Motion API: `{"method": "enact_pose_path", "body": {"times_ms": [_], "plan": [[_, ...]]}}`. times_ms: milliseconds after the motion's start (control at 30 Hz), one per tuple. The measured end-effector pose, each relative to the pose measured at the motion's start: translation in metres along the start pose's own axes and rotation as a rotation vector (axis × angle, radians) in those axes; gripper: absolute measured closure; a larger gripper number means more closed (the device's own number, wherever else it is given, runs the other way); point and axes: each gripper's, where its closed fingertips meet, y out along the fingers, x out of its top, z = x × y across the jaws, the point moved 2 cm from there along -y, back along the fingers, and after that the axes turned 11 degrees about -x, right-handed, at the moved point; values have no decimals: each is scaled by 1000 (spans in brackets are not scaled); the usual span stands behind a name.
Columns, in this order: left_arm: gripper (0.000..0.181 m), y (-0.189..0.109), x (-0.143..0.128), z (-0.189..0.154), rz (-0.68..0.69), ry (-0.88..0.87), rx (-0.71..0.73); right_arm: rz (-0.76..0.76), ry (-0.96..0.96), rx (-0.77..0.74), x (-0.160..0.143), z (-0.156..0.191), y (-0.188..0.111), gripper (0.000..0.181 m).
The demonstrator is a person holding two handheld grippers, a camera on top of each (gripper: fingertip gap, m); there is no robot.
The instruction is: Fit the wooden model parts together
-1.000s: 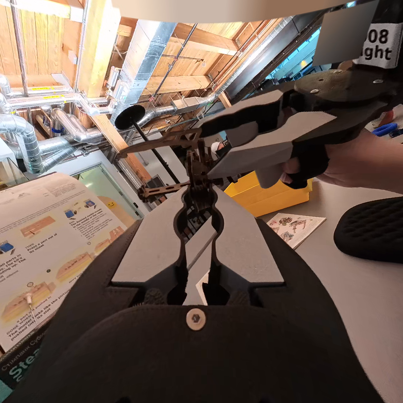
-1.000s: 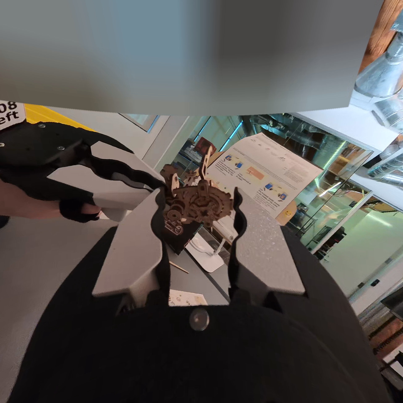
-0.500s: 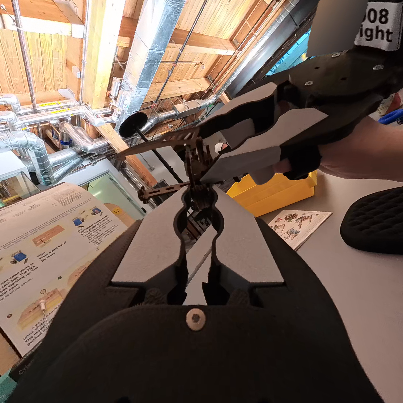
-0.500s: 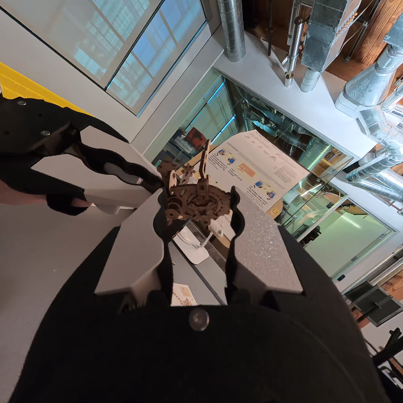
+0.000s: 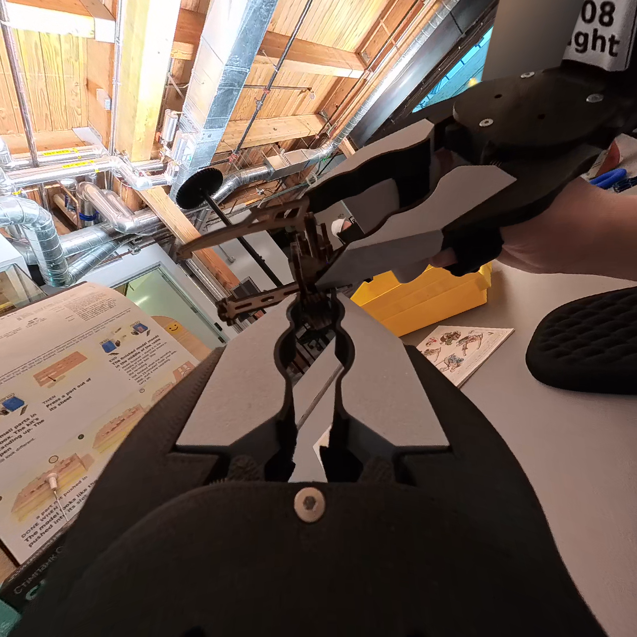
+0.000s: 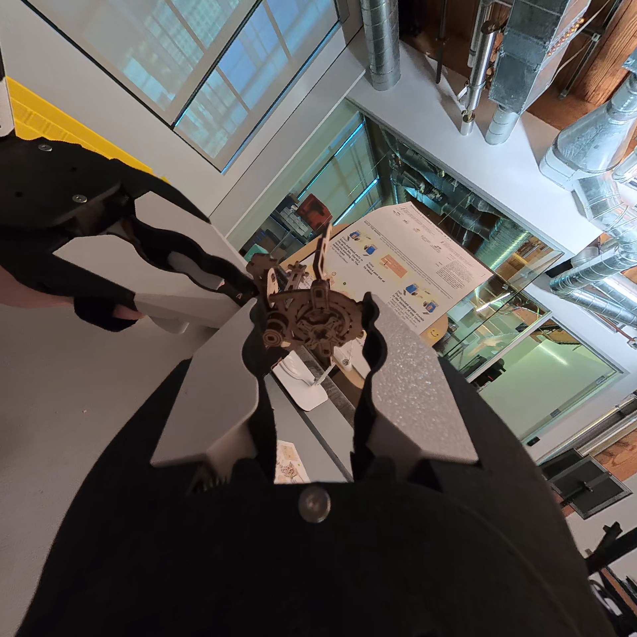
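Observation:
The brown wooden model (image 5: 308,255), a cluster of gears with thin slotted arms sticking out to the left, is held in the air between both grippers. My left gripper (image 5: 315,306) is shut on its lower end. My right gripper (image 5: 312,241) reaches in from the upper right, shut on the model's upper part. In the right wrist view the gear face of the model (image 6: 310,320) sits pinched between the right gripper's (image 6: 312,310) fingers. The left gripper (image 6: 246,293) meets it from the left.
A grey table (image 5: 551,482) lies below. On it are a yellow bin (image 5: 431,300), a picture card (image 5: 462,351) and a black padded mat (image 5: 586,344). A propped instruction sheet (image 5: 69,379) stands at the left, and a black toothed disc on a rod (image 5: 199,189) behind the model. Both grippers' tips are close together, under 4 cm apart.
Both grippers have tilted upward with the model still held between them; the right view now shows windows and ceiling ducts. The grips have not changed.

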Motion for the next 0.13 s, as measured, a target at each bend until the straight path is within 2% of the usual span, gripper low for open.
{"method": "enact_pose_path", "body": {"times_ms": [33, 133], "plan": [[168, 0, 0, 0, -3, 1, -1, -3, 7, 3, 0, 0, 0, 126], [168, 0, 0, 1, 1, -7, 5, 6, 34, 7, -1, -1, 1, 125]]}}
